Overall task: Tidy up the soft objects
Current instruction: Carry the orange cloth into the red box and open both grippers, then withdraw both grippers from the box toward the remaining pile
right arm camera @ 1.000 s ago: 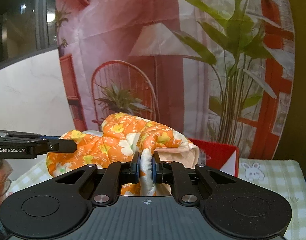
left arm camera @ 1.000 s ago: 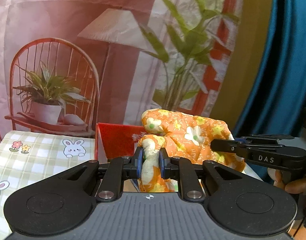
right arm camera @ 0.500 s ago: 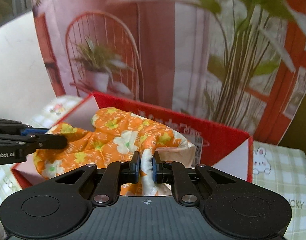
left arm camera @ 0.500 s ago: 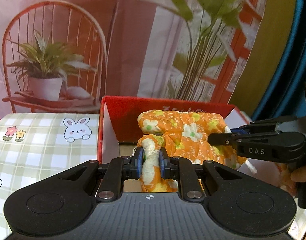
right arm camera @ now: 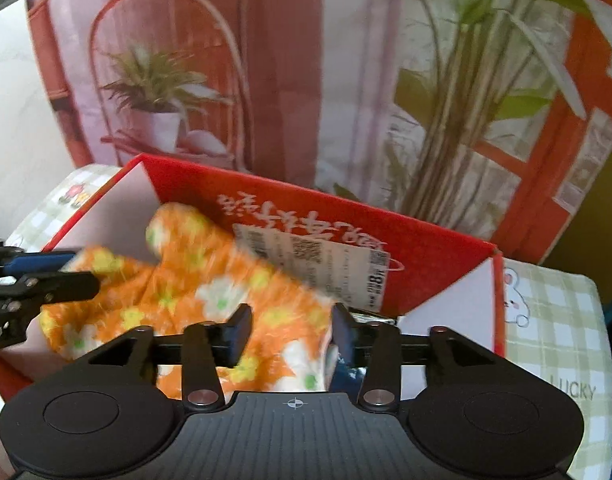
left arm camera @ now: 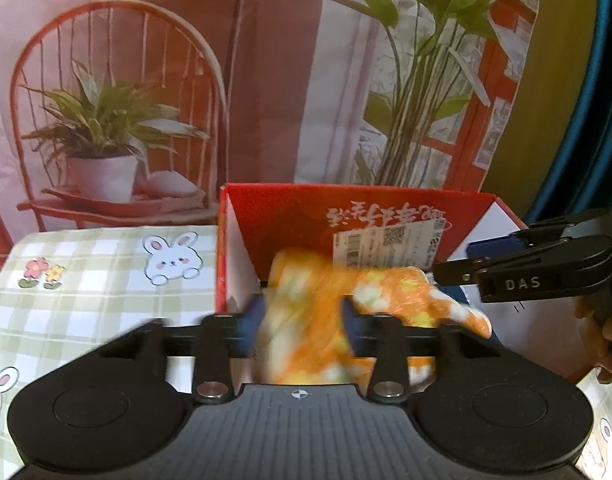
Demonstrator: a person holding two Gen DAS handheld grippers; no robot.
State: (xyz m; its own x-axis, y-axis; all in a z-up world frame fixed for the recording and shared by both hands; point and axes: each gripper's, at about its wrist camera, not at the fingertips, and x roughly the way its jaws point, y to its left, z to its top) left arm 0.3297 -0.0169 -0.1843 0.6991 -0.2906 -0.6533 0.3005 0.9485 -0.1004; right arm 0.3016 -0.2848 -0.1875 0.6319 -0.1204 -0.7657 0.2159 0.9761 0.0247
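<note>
Both grippers, clamped on the orange floral cloth (left arm camera: 306,320) a second ago, have sunk over the red box (left arm camera: 289,212). Left gripper (left arm camera: 301,320) and right gripper (right arm camera: 289,328) jaws are opening, cloth loose between them. Let it settle, then lift straight out.

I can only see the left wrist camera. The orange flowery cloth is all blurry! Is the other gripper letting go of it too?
Observer: Yes. The right wrist view shows the right gripper with its jaws opening; the orange cloth lies between them.
Operator: Is the cloth inside the red box?
Observer: It is. That view shows the red box and its other side wall, white inside, with the cloth between the walls.
Operator: What's past the box on that side?
Observer: A checked tablecloth printed with the word LUCKY.
</note>
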